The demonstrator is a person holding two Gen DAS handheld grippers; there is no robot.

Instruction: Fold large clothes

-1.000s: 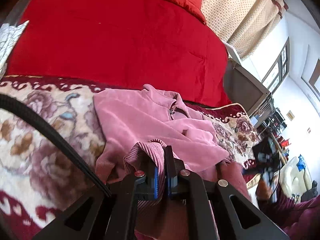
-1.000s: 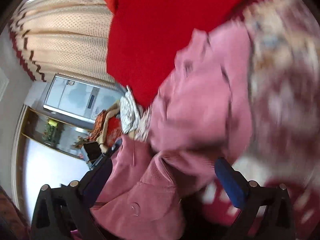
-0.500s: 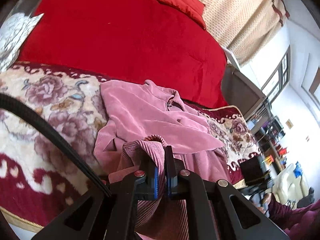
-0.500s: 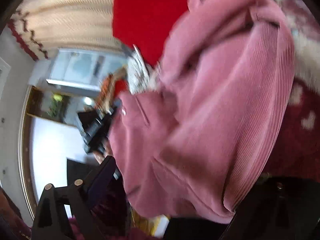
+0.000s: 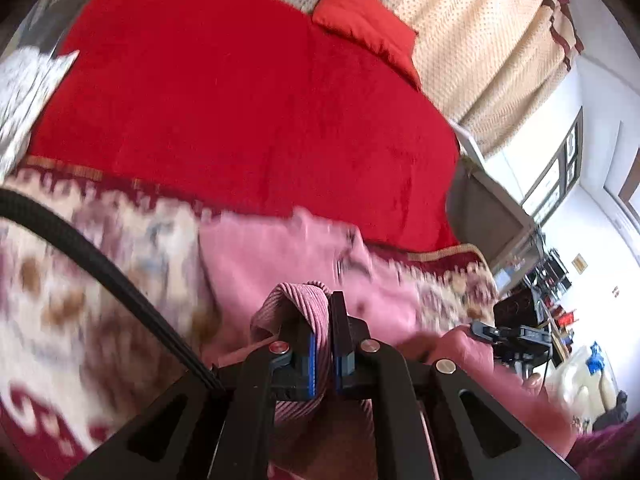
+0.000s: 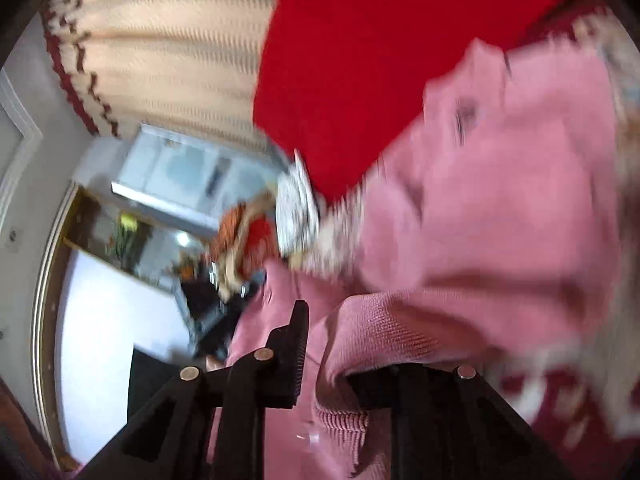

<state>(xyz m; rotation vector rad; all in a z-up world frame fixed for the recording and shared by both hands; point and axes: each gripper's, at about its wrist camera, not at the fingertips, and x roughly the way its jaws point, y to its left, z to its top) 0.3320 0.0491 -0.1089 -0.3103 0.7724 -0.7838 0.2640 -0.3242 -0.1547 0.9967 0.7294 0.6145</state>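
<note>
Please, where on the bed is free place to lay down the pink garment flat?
Free: the red blanket, between the floral blanket's border and the red pillow; also the floral blanket left of the pink garment. Crowded: the near edge, where left gripper and right gripper pinch the garment.

Bright daylight, motion blur, fisheye warping

no legible text, labels, brands or numbers anywhere
</note>
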